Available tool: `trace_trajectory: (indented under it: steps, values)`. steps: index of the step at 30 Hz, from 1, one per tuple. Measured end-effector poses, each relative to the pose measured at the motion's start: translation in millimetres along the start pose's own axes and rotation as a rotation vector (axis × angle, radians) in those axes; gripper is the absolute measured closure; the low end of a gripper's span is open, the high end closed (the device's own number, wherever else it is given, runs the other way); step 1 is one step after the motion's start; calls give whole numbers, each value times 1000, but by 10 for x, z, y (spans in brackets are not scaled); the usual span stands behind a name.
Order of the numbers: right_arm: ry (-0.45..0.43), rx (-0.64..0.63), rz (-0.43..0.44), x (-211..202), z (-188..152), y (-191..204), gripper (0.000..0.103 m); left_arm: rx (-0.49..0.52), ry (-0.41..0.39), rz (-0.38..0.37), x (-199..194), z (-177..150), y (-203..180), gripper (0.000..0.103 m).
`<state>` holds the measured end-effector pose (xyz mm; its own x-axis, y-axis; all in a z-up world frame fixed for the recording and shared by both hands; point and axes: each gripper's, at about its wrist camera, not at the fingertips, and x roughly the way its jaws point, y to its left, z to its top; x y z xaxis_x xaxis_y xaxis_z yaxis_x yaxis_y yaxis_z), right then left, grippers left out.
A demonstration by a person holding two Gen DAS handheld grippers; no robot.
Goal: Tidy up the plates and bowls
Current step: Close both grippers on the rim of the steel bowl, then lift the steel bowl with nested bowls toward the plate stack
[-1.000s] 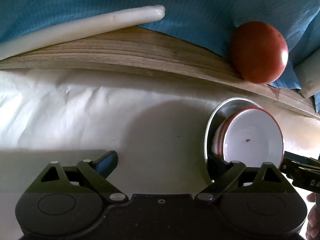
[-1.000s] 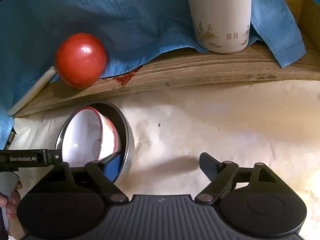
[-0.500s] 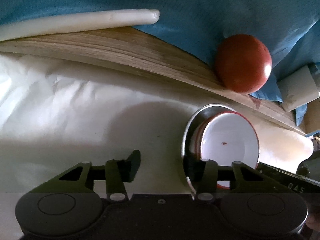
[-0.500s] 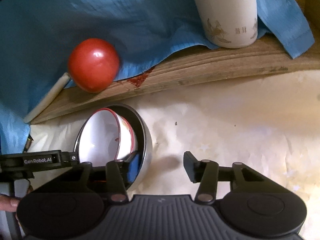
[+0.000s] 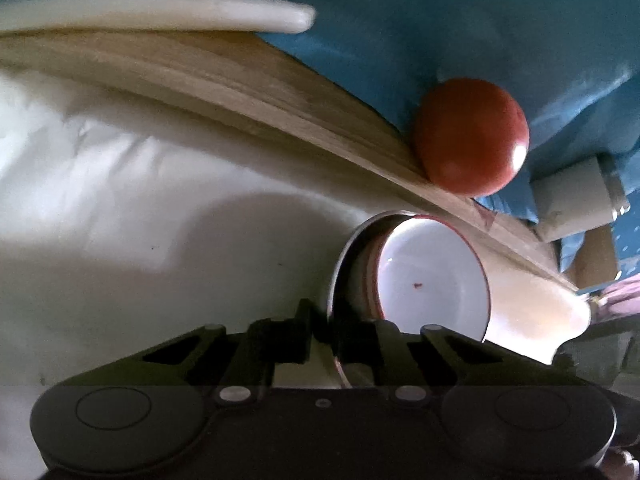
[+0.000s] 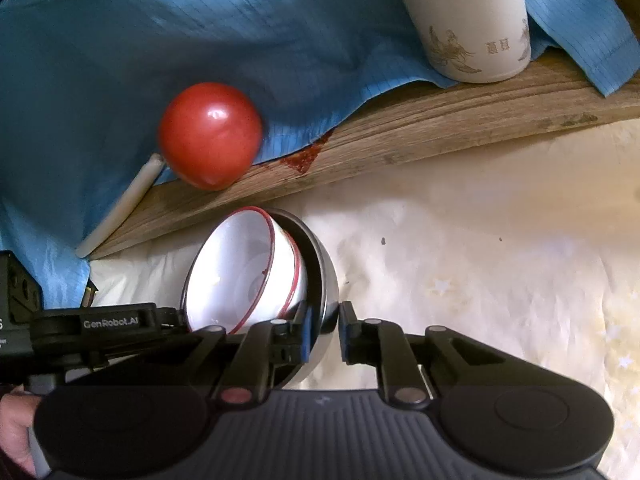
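Note:
A white bowl with a red rim (image 5: 432,280) sits nested and tilted inside a steel bowl (image 5: 335,276) on the pale table cover. My left gripper (image 5: 326,330) is shut on the steel bowl's near rim from the left side. In the right wrist view the white bowl (image 6: 236,276) leans inside the steel bowl (image 6: 329,292). My right gripper (image 6: 324,332) grips the bowl's right wall, one blue pad inside and one outside. Its jaws are still closing onto that wall.
A red ball-like fruit (image 6: 210,136) rests on a blue cloth (image 6: 200,20) at the edge of a raised wooden board (image 6: 440,120). A white tumbler (image 6: 468,20) stands on the board. A white rod (image 5: 160,16) lies along it. A hand (image 6: 16,432) shows at lower left.
Both grippers went from wide open to pinched on opposite sides of the steel bowl's rim. Both views tilted somewhat; the bowls stayed where they were.

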<state>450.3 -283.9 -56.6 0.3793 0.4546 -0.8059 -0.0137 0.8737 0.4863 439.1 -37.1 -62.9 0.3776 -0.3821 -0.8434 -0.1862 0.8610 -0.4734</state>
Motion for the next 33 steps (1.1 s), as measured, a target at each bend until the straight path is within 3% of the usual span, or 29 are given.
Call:
trace_trajectory:
  steps: [10, 33]
  values:
    - [-21, 29, -30, -104, -77, -84, 89, 47, 4, 17, 31, -86, -206, 92]
    - [-121, 112, -75, -663, -258, -448, 89, 150, 0, -42, 54, -290, -826, 92]
